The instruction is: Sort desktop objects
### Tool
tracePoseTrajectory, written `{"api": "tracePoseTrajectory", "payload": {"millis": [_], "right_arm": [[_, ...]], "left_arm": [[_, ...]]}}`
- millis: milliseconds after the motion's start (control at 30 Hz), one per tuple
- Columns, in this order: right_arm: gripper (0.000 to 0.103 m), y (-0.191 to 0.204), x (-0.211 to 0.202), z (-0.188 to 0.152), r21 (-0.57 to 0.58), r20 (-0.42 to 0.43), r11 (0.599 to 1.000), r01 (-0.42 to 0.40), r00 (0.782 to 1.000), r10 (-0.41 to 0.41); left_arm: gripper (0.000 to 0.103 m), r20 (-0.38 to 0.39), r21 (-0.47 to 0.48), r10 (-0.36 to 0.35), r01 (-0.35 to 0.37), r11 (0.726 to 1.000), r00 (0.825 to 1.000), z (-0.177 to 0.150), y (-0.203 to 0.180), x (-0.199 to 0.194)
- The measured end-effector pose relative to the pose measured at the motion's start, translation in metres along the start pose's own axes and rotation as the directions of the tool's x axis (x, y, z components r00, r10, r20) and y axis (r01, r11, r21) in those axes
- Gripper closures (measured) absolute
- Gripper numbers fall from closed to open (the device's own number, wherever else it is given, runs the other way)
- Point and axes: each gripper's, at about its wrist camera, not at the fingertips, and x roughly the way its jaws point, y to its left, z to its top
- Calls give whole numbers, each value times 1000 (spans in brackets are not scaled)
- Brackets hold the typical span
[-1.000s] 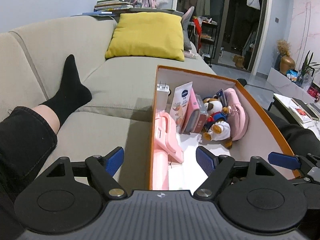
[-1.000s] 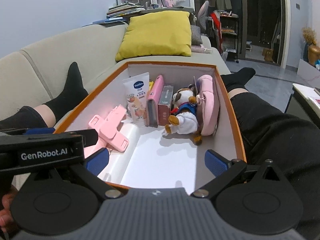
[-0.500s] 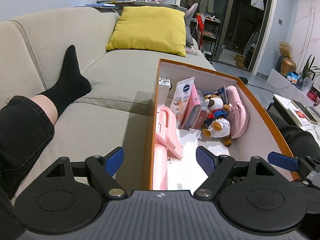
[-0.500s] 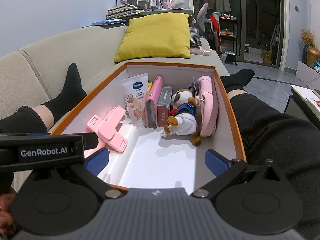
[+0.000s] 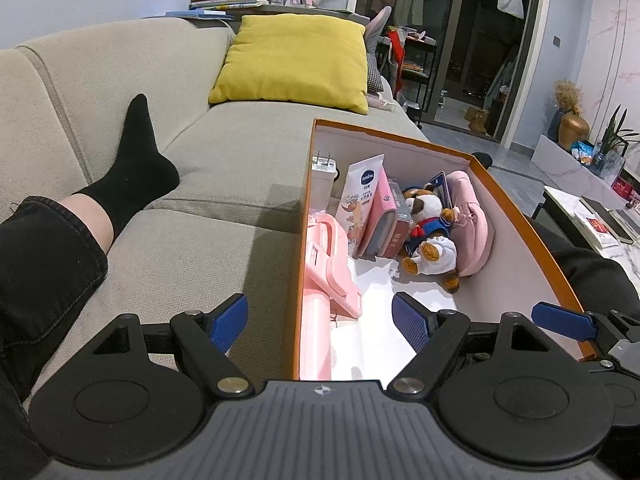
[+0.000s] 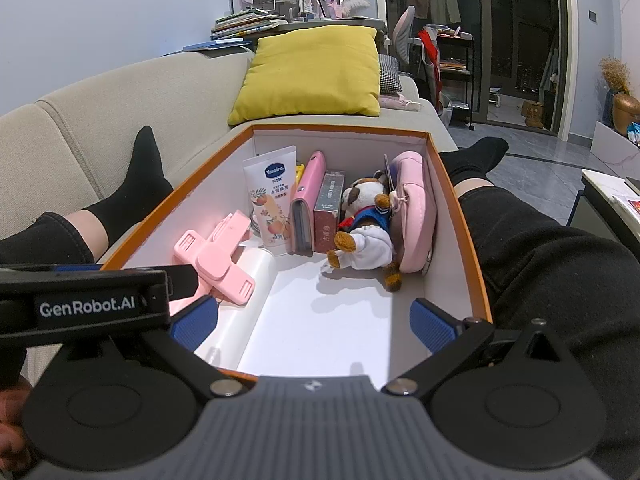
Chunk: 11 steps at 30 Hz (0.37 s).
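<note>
An orange box (image 6: pixel 476 264) with a white inside sits on the sofa between the person's legs; it also shows in the left wrist view (image 5: pixel 520 216). It holds a lotion tube (image 6: pixel 272 196), a pink case (image 6: pixel 306 200), a small dark red box (image 6: pixel 329 210), a plush dog (image 6: pixel 366 228), a pink pouch (image 6: pixel 416 208), a big pink clip (image 6: pixel 214 258) and a white charger (image 5: pixel 323 178). My left gripper (image 5: pixel 320 322) is open and empty, straddling the box's left wall at its near end. My right gripper (image 6: pixel 314 322) is open and empty over the near end.
The beige sofa (image 5: pixel 208 184) carries a yellow cushion (image 5: pixel 292 64). The person's left leg in a black sock (image 5: pixel 128 172) lies left of the box, the right leg (image 6: pixel 536 248) lies right of it. A low table with books (image 5: pixel 592 216) stands far right.
Both grippers have drifted slightly, so the views shift a little. The things in the box have not moved, and both grippers have stayed open.
</note>
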Motion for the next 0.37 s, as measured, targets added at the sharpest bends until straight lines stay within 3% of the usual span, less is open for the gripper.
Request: {"api": "tracePoseTrajectory", "payload": {"millis": [367], "right_arm": [[1,0,0,0,0,0,1000,-1,1000,1]], "left_arm": [[10,-3,-7,-5,4,1000,1000,0,0,1]]}}
